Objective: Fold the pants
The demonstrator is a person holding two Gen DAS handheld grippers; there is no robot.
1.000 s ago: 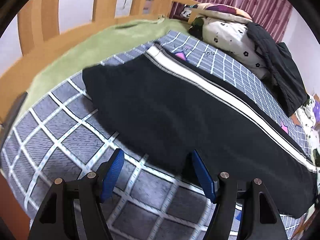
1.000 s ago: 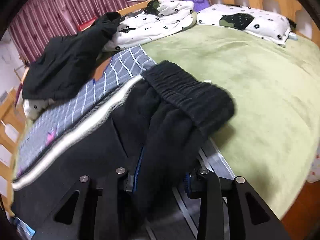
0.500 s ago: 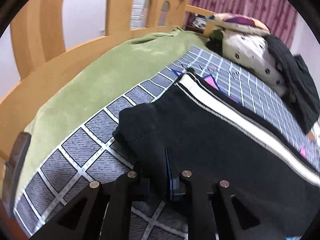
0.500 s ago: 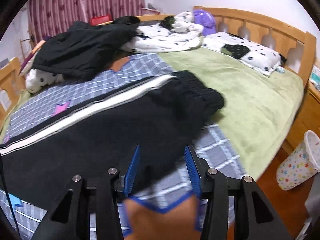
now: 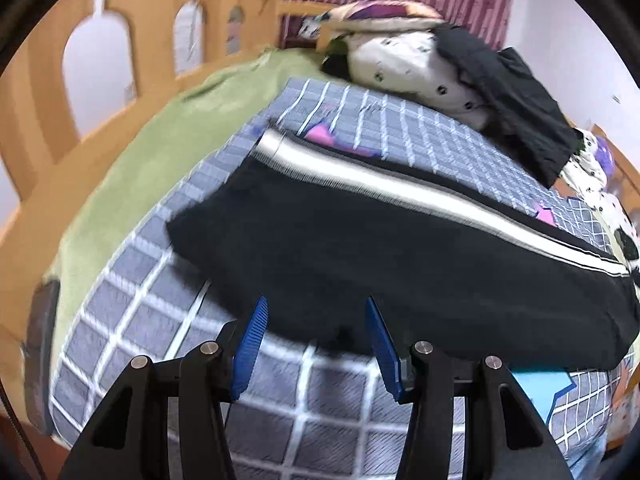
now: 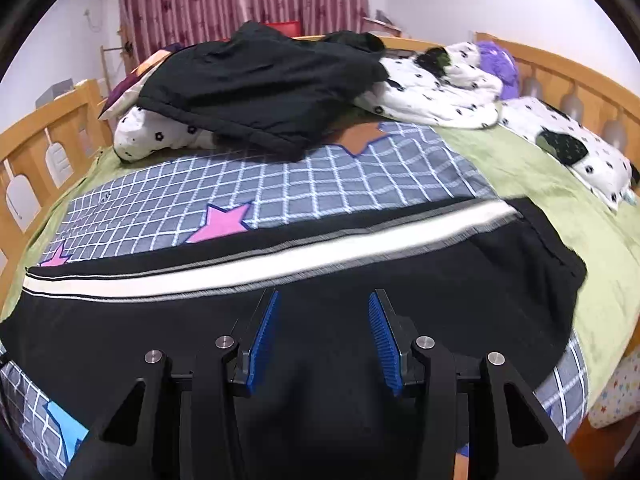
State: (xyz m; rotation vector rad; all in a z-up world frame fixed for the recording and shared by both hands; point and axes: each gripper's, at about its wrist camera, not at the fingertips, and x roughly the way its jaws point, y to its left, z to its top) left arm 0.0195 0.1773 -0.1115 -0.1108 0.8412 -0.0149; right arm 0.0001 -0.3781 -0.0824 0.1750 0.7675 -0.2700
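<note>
The black pants [image 5: 380, 248] lie stretched flat across the grid-patterned blanket [image 5: 132, 320] on the bed, their white side stripe [image 5: 400, 188] running along the far edge.

In the left wrist view, the wooden bed rail [image 5: 48, 92] stands at 10 o'clock with the green sheet [image 5: 160, 128] below it, and the pants' hem end sits at about 9 o'clock of centre. The left gripper [image 5: 314, 344] hangs at 6 o'clock with its blue fingers [image 5: 250, 344] spread apart and holding nothing, just over the near edge of the pants. A heap of spotted bedding and dark clothing [image 5: 500, 84] fills 1 o'clock.

The right wrist view alone shows the other end: the pants [image 6: 480, 288] finish at 3 o'clock, reaching onto the green sheet [image 6: 580, 208]. A spotted pillow [image 6: 580, 152] lies at 2 o'clock, and a pink star [image 6: 222, 222] on the blanket shows at 10 o'clock. The right gripper [image 6: 324, 336] is at 6 o'clock over the black fabric, fingers [image 6: 264, 332] wide apart and empty.
</note>
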